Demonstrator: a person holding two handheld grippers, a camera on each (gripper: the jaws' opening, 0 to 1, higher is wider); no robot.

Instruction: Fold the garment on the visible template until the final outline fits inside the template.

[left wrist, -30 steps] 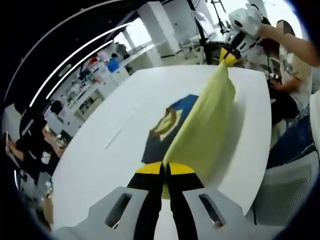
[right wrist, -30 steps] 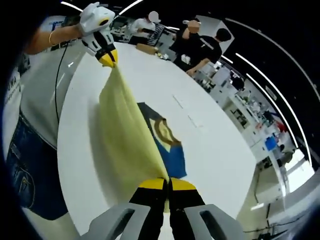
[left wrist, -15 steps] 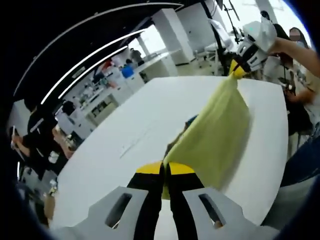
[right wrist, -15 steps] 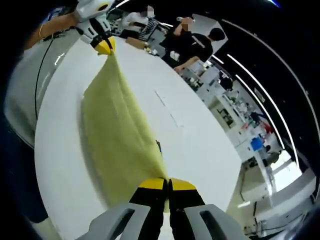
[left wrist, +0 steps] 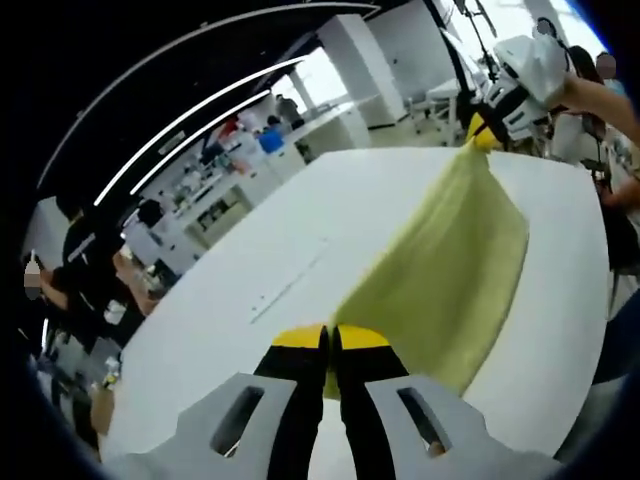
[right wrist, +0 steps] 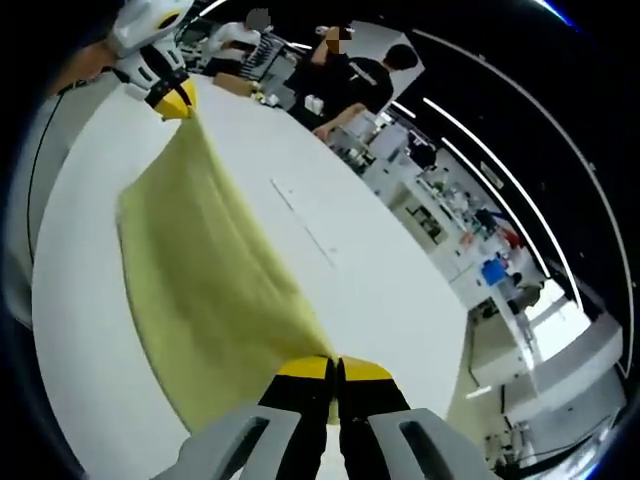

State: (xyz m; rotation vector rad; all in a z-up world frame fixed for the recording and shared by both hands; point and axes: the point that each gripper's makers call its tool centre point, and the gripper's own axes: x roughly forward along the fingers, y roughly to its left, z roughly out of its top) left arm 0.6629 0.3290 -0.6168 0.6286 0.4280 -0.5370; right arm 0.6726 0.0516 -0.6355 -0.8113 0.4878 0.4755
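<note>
left gripper view
my left gripper (left wrist: 331,345): rises from the bottom edge; its yellow-tipped jaws are pressed together on one corner of the garment.
garment (left wrist: 445,275): a pale yellow cloth, stretched taut from my jaws up and to the right; i see its lower edge hanging free and curving down toward the table.
right gripper (left wrist: 482,135): i see it at the upper right, yellow tips pinching the far corner of the garment; its white body is held by a person's hand (left wrist: 560,85).
table (left wrist: 250,330): a large white top lying under the garment; two thin short marks (left wrist: 290,290) lie on it to the left of the cloth.
template: i cannot pick it out here; the part of the table beneath the cloth is covered.
background: a bright room with a white column, shelves and several people beyond the far edge of the table.

right gripper view
my right gripper (right wrist: 335,372): rises from the bottom edge; its jaws are closed on the near corner of the garment (right wrist: 205,285).
cloth: it runs as a taut sheet from my jaws up and to the left, with its loose edge sagging to the left above the table (right wrist: 390,290).
left gripper (right wrist: 175,100): i see it at the upper left, clamped on the opposite corner.
table marks (right wrist: 305,225): two thin lines on the white top, to the right of the cloth.
background: people in dark shirts (right wrist: 350,85) stand at the far edge of the table; benches and ceiling light strips lie beyond.
</note>
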